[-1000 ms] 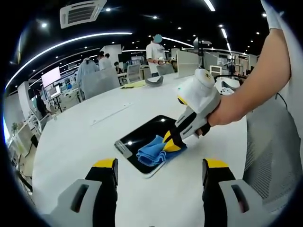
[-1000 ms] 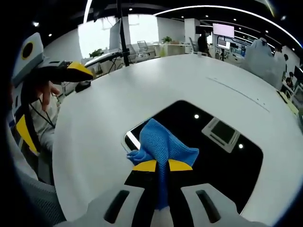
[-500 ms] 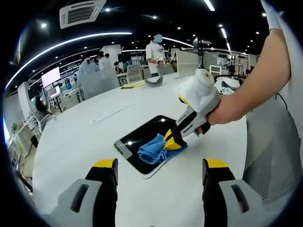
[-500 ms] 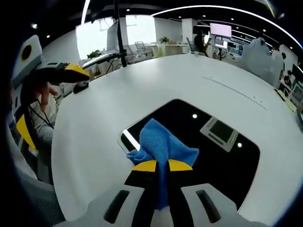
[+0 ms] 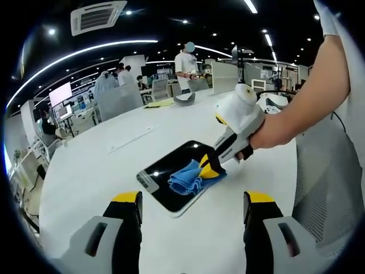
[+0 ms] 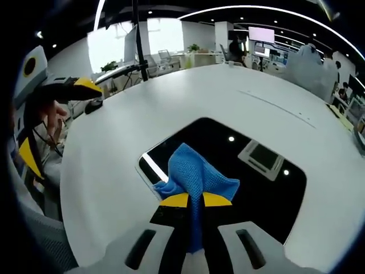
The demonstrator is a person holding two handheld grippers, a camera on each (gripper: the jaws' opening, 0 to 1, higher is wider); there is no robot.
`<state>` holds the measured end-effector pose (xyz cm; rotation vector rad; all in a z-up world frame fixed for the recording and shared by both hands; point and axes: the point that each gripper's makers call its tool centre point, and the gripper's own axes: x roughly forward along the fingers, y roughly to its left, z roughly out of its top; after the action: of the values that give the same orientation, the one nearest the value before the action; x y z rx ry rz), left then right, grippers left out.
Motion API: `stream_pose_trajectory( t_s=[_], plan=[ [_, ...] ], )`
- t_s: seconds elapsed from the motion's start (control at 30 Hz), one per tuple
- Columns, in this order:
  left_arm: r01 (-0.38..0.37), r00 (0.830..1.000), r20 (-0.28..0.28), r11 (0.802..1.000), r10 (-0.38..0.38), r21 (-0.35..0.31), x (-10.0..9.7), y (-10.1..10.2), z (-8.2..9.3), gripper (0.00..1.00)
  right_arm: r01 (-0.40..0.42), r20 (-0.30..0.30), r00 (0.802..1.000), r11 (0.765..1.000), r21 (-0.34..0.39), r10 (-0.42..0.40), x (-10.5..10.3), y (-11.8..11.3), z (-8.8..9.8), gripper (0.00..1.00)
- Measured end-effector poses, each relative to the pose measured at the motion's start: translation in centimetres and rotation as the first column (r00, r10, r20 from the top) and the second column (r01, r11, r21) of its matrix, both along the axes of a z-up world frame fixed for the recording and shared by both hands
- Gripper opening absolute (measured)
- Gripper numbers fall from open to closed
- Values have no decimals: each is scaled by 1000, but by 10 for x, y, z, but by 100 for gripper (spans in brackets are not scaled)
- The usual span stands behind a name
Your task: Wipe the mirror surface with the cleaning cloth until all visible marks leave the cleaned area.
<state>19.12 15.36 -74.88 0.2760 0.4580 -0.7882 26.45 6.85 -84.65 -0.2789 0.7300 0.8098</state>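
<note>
A dark rectangular mirror (image 5: 171,171) (image 6: 239,171) lies flat on the white table, reflecting ceiling lights. A blue cleaning cloth (image 5: 188,177) (image 6: 194,171) rests on the mirror's near part, pinched between the jaws of my right gripper (image 6: 195,200), which is shut on it. In the left gripper view that right gripper (image 5: 212,167) reaches in from the right, held by a person's hand. My left gripper (image 5: 193,205) stands open in front of the mirror with nothing between its fingers (image 5: 126,212). It also appears at the left edge of the right gripper view as the left gripper (image 6: 68,88).
The round white table (image 5: 97,165) has a seam line running toward the back. A grey object (image 5: 185,97) and a yellow sheet (image 5: 161,102) lie at its far edge. People stand among the desks behind. A mesh chair (image 5: 331,188) stands at the right.
The right gripper has drawn the cloth a little along the mirror, away from the strip at its end toward the middle. My left gripper has stayed in place.
</note>
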Motion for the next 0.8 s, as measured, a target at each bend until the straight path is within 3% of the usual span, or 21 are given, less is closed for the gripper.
stream_pose_trajectory(
  t_s=[0.8],
  plan=[
    [7,1000,-6,1000,-7,5,0,-2,-2,72,60,-1,998,998,-6,-60,9,-22,0,1]
  ],
)
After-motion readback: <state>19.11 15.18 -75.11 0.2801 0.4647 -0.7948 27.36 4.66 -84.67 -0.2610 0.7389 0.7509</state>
